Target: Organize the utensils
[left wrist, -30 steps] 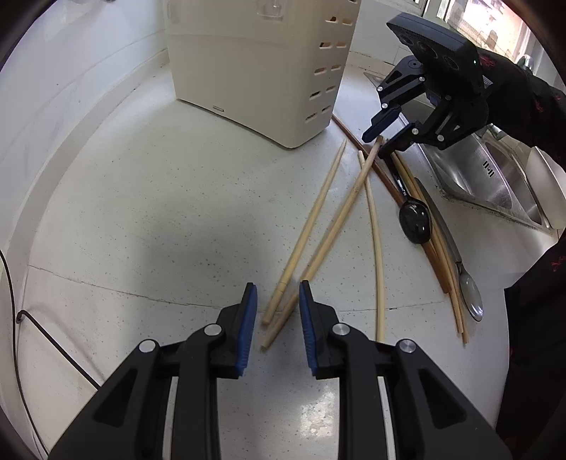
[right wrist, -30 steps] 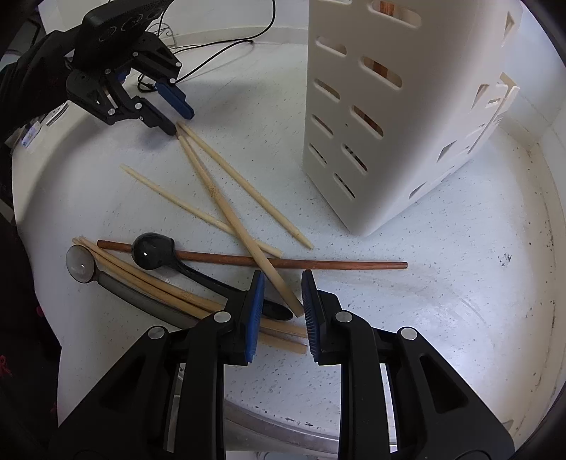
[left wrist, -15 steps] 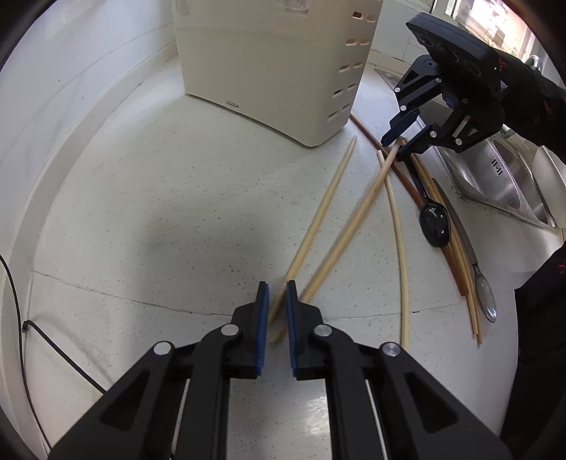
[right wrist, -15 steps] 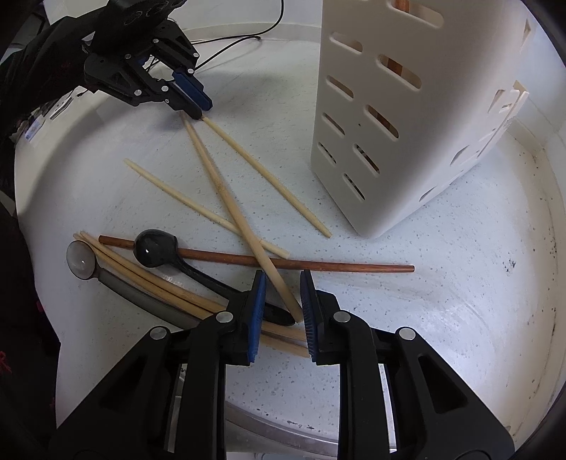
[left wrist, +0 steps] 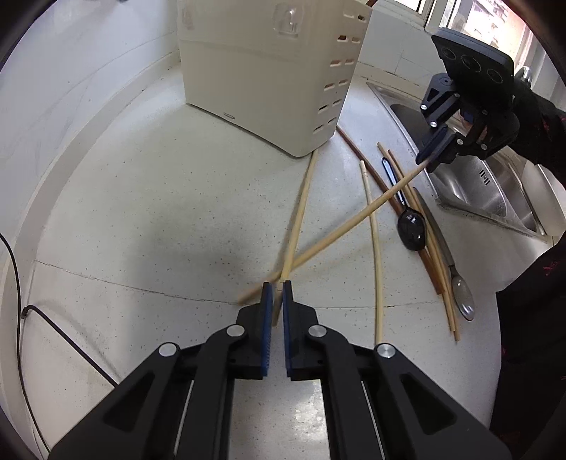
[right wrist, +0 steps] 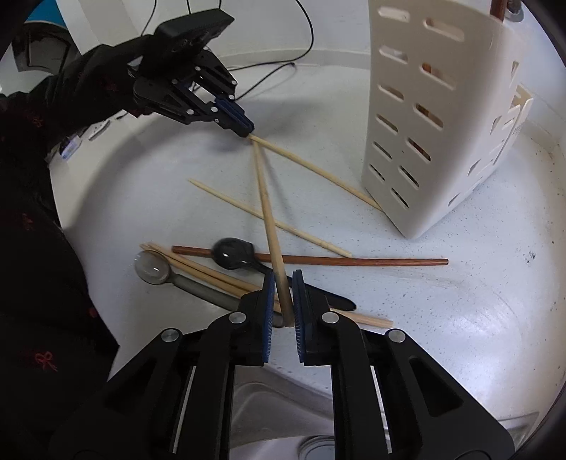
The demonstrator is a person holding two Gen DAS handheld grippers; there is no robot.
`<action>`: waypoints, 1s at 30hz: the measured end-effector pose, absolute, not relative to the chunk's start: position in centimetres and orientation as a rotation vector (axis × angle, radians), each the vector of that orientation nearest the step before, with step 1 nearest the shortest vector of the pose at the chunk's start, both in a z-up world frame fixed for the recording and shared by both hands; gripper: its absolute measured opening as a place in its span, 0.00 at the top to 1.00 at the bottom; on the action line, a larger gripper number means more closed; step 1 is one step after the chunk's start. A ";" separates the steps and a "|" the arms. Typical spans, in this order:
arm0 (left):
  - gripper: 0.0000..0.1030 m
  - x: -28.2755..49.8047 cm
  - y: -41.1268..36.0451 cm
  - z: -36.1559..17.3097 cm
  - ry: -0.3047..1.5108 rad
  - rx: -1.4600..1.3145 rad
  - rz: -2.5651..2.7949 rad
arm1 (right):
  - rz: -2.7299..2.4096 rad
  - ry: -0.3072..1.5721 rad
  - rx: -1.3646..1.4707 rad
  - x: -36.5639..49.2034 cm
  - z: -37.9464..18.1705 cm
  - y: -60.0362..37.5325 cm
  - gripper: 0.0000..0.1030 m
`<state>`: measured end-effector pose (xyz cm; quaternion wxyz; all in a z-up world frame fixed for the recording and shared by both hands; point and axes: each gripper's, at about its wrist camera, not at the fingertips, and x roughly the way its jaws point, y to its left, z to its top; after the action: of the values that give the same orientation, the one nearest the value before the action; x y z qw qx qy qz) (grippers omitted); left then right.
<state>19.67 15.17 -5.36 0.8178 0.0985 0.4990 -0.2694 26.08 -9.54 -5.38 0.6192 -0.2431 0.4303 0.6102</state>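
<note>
Location: home kitchen. Evidence: speckled white countertop w/ stainless sink set into it; cream slotted utensil caddy standing on top; chopsticks and spoons loose on counter; window behind sink.

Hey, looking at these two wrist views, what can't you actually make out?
- Holder contents: both views, its walls hide all but brown tips at the rim.
- Sink basin: left view, right tool and sleeve cover it; right view, the tool body blocks it.
- Chopstick end in the left tool: left view, pads hide it.
- Black spoon handle: right view, behind the fingers.
</note>
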 end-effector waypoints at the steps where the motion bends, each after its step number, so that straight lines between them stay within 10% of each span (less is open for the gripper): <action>1: 0.95 19.4 15.2 -5.1 1.058 0.209 -0.574 | 1.411 0.978 -0.536 25.6 -4.8 -10.0 0.94; 30: 1.00 12.4 8.8 1.0 0.776 0.198 -0.331 | 1.192 0.664 -0.031 20.6 3.9 -18.4 0.94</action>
<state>12.38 8.82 1.03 0.9075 0.0959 0.3762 -0.1602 20.62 -18.45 3.91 0.7761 -0.0143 0.3068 0.5507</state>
